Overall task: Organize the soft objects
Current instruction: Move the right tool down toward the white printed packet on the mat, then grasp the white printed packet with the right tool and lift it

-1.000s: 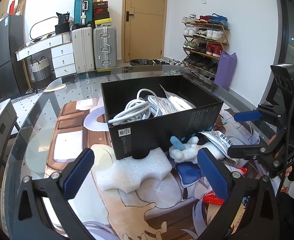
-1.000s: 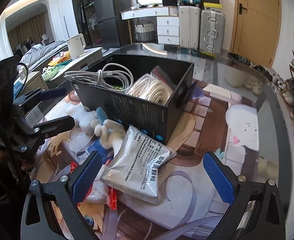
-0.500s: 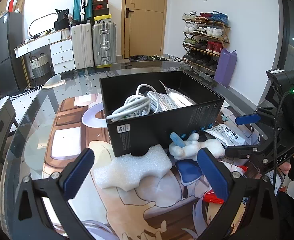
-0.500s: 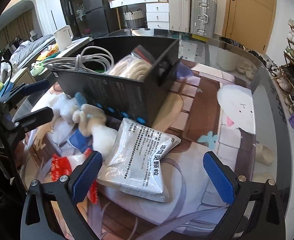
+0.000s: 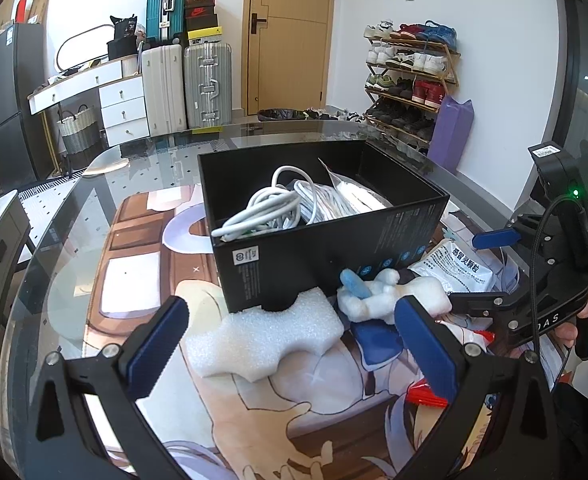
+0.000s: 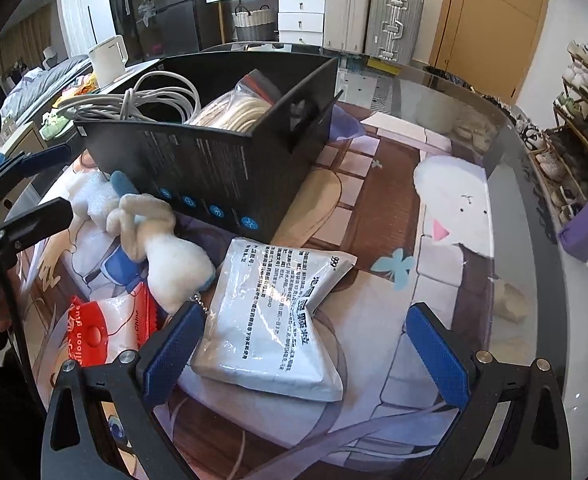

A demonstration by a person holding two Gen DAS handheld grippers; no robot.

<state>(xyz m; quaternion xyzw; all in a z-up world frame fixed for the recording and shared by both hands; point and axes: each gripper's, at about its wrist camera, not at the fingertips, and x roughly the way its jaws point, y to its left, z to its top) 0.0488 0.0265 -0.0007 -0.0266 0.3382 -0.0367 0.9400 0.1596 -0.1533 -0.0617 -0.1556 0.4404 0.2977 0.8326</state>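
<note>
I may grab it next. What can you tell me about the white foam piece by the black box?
The white foam piece looks like soft, bubbly packing foam, flat and irregular, with a notch in its far edge. It lies flat on the printed mat, against the black box's near corner, beside the plush toy. The left tongs stand open around it, not touching.

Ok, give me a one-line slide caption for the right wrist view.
Open right gripper hovers over a white printed sachet beside the black cardboard box of coiled cables.
</note>
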